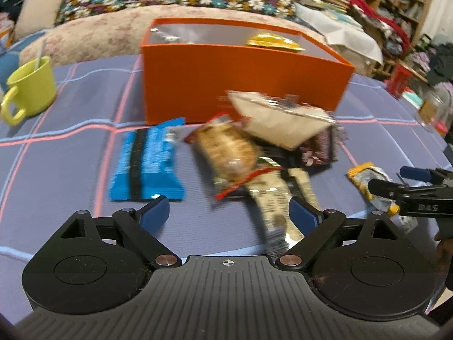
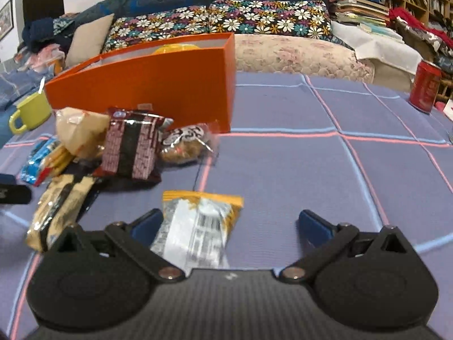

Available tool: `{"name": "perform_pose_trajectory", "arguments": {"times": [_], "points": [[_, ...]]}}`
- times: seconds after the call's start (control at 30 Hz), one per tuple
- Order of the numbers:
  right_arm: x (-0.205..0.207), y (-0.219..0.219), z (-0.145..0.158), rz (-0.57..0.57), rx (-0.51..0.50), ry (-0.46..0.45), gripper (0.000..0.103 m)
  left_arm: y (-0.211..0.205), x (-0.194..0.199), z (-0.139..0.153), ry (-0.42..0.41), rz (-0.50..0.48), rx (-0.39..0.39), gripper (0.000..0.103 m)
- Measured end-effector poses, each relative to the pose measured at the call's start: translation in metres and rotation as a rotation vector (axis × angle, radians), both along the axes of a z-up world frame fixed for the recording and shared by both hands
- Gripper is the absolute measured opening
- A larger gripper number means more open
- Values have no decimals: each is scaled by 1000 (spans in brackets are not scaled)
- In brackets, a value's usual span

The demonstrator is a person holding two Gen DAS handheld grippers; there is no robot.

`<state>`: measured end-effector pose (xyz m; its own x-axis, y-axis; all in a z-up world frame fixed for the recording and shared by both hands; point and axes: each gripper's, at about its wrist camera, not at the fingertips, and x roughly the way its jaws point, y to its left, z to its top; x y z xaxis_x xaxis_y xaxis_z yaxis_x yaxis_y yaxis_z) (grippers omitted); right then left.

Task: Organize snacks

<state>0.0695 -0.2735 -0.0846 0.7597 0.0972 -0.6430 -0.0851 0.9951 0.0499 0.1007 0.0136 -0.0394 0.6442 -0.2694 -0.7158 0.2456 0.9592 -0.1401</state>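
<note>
My right gripper (image 2: 229, 226) stood wide, empty, over the yellow-edged packet (image 2: 198, 226): light, crinkly, slippery; best pinched across its middle.

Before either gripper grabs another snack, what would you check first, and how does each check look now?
1. Left gripper open: ok, nothing between its pads.
2. Right gripper open: ok, not pressing anything.
3. Yellow-edged packet lined up with the right gripper: not ok, it lies toward the left pad.
4. Orange box open at the top: ok, a yellow item already inside.
5. Snack pile easy to separate: not ok, packets overlap.
6. Green mug out of the way: ok, it stands off to the side.
</note>
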Motion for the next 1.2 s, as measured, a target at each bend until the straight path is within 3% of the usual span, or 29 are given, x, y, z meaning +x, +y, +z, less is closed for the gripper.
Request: {"name": "perform_pose_trajectory", "arguments": {"times": [0.17,0.23,0.33,0.37,0.4,0.5,0.73,0.8,0.93,1.07,1.2], "points": [[-15,-16,3,-12,5,-17,102,-32,1,-5,-6,-67,0,74],[-14,-19,4,-16,21,-13,102,-43,5,-12,-2,-62,46,67],[-12,-18,5,-13,27,-16,102,-50,4,-20,-13,-67,115,38],[-11,-17,6,-9,28,-17,102,-50,2,-19,-18,-71,134,21],[-11,-15,7,-4,30,-19,102,-46,0,-17,-13,-76,131,21],[-11,-10,7,19,16,-19,102,-30,-6,-16,19,-74,90,21],[-13,6,0,99,-53,-13,102,7,-25,-19,-2,-52,135,29],[-10,11,-1,107,-54,-4,102,14,-24,-18,3,-35,129,39],[-11,23,0,172,19,39,102,22,-23,-17,17,-19,94,44],[-20,30,4,215,9,11,102,20,-27,-14,-8,-19,110,67],[-16,17,4,150,-4,12,102,16,-27,-12,-28,-19,125,69]]}}
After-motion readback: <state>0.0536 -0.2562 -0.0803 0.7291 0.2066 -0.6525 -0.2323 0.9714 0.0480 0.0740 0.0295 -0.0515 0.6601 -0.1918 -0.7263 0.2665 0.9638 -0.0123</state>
